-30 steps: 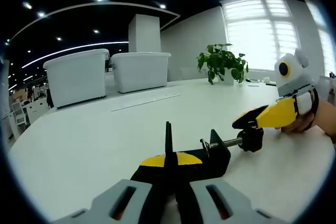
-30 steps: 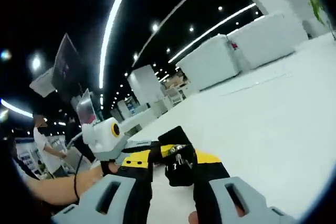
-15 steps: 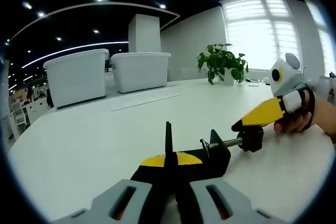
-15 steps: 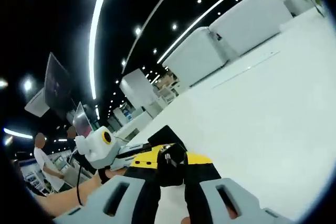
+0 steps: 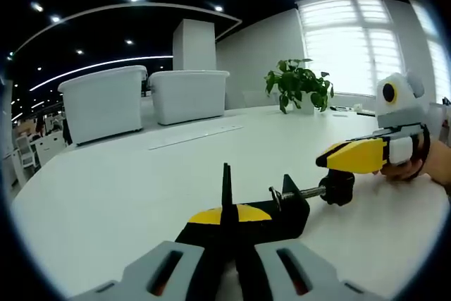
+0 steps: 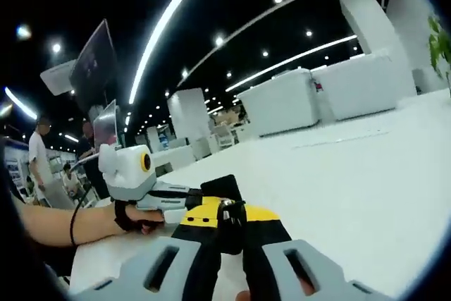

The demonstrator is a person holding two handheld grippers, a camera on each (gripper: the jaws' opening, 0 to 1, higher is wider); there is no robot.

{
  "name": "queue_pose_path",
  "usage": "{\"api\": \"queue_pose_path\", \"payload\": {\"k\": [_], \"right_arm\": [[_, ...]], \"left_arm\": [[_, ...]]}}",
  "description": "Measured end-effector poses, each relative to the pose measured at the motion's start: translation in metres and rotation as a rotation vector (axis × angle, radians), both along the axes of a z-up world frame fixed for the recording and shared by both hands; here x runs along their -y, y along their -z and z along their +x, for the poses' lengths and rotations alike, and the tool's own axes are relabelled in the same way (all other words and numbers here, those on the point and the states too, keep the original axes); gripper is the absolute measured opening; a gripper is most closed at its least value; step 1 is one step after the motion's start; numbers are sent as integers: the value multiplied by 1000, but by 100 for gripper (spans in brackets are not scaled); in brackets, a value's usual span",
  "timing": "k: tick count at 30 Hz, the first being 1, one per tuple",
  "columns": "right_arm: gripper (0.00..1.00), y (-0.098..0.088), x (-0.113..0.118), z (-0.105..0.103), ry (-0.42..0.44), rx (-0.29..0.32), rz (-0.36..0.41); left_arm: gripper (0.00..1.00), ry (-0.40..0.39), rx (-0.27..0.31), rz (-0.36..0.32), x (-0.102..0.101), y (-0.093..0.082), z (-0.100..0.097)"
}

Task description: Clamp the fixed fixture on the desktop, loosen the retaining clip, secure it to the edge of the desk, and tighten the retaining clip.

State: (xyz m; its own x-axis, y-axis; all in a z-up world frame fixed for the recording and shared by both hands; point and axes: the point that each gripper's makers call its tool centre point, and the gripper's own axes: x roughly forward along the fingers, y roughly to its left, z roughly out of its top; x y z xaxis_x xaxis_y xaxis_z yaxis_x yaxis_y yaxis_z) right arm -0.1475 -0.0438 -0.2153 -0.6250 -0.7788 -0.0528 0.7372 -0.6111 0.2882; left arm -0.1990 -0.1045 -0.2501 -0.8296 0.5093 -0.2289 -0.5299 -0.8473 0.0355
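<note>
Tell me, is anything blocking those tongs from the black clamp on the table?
Nothing visible does. The left tongs are already shut on the clamp body, and the right tongs are at its screw knob. The white table around it is bare.

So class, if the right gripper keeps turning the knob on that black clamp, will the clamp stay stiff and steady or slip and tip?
The black clamp looks like rigid metal, so it should not flex. The left gripper is shut on its body, which probably stops it tipping. The knob is small and round, so the right gripper pinching it might slip as it twists.
</note>
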Motion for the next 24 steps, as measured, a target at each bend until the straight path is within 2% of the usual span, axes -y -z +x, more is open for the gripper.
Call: {"api": "queue_pose_path", "payload": {"k": [4, 8, 9, 10, 14, 16, 18, 19, 24], "right_arm": [[14, 2, 0, 3, -1, 39, -18], [21, 3, 8, 13, -32, 13, 9], [22, 9, 10, 15, -41, 16, 44], [24, 10, 10, 13, -25, -11, 72], [23, 8, 11, 16, -27, -14, 65], [22, 8, 12, 18, -25, -34, 78], [22, 6, 12, 19, -22, -89, 115], [21, 6, 10, 3, -17, -146, 163], [20, 4, 14, 4, -1, -468, 426]], "left_arm": [[5, 0, 0, 0, 0, 0, 0], [5, 0, 0, 0, 0, 0, 0], [5, 1, 0, 0, 0, 0, 0], [5, 1, -1, -1, 0, 0, 0], [5, 1, 0, 0, 0, 0, 0], [5, 1, 0, 0, 0, 0, 0], [5, -1, 1, 0, 0, 0, -1], [5, -3, 1, 0, 1, 0, -1], [5, -4, 1, 0, 1, 0, -1]]}}
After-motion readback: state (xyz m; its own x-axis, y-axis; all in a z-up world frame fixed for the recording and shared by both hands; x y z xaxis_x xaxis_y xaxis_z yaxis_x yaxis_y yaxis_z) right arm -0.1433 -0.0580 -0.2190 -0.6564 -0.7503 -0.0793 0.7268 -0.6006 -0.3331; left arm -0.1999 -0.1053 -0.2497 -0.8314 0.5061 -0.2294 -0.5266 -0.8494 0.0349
